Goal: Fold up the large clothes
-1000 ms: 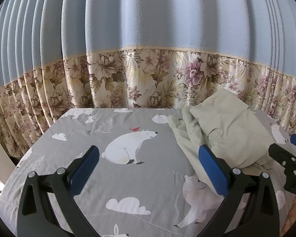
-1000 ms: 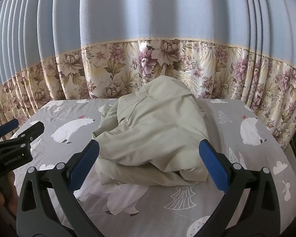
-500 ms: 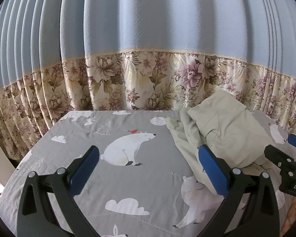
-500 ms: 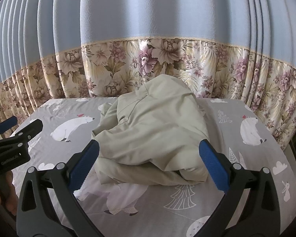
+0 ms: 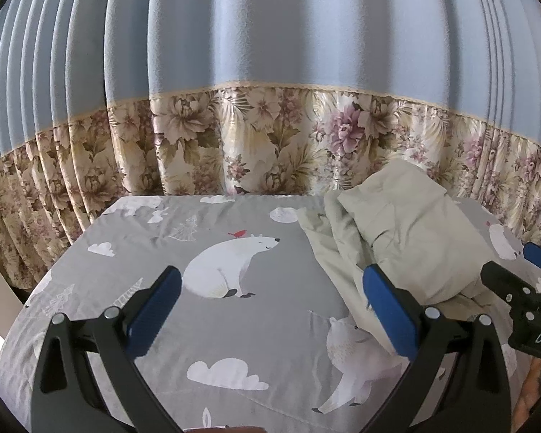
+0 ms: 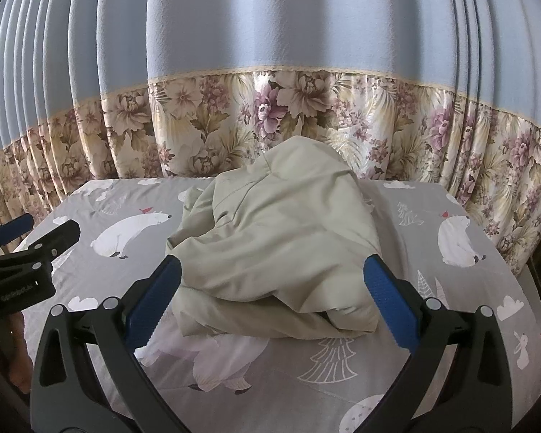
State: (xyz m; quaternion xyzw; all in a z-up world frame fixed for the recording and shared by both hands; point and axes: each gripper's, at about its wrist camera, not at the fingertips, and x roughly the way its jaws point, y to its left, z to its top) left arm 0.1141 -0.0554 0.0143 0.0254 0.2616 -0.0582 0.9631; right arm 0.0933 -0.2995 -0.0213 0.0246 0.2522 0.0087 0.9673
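A pale green-beige cotton garment [image 6: 277, 249] lies in a rumpled, half-folded heap on the grey bedsheet printed with white polar bears, clouds and trees [image 5: 234, 324], toward the far side near the curtain. Behind the bed hangs a pleated blue curtain with a cream floral band along its lower part [image 6: 270, 115].

The right gripper [image 6: 270, 285], black-armed with blue pads, is spread wide and hovers just short of the heap's near edge, holding nothing; the garment sits framed between its two fingers. The left gripper [image 5: 270, 285] is likewise spread wide and empty, poised over bare sheet above a printed bear, with the garment off to its right, just past its right finger.

Each gripper shows at the edge of the other's view. At the lower left of the right wrist view, what looks like a hand [image 6: 14, 361] grips the left tool, though it is dim there.
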